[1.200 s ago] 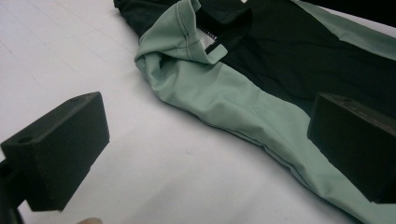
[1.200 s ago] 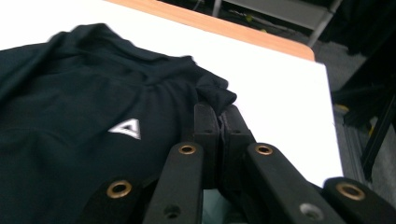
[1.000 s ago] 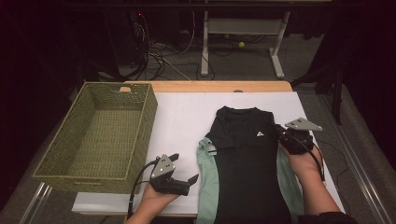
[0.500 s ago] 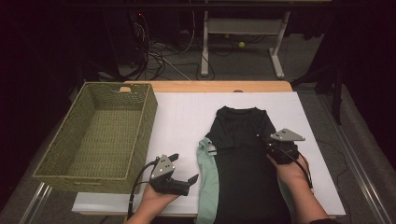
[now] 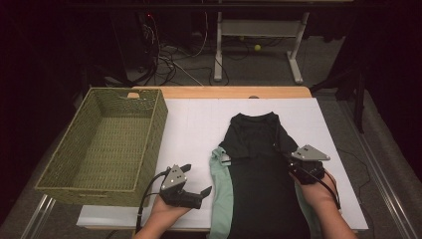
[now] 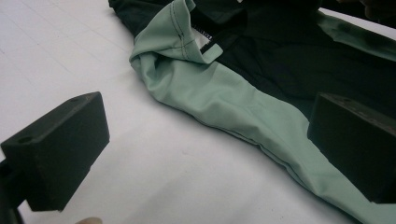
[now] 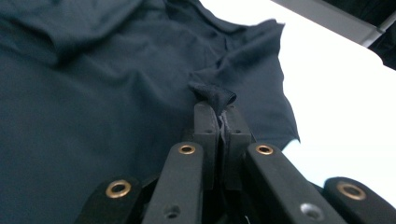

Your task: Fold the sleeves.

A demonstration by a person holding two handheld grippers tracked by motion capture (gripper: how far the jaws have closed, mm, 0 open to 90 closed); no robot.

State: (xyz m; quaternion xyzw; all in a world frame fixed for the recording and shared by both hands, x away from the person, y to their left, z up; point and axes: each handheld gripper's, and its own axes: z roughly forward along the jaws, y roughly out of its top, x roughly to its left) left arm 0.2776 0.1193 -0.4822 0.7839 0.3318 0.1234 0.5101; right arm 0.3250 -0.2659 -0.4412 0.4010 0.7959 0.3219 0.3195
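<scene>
Shirt fold pinched in right tool; left tool open, resting level.

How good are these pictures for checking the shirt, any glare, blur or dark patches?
High view: dim, room behind black, white table bright, black shirt shows little detail. Left gripper view: green fabric sharp, near jaws soft. Right gripper view: table top right glares white, shirt reads dark blue, pinched fold at right gripper fairly clear.
</scene>
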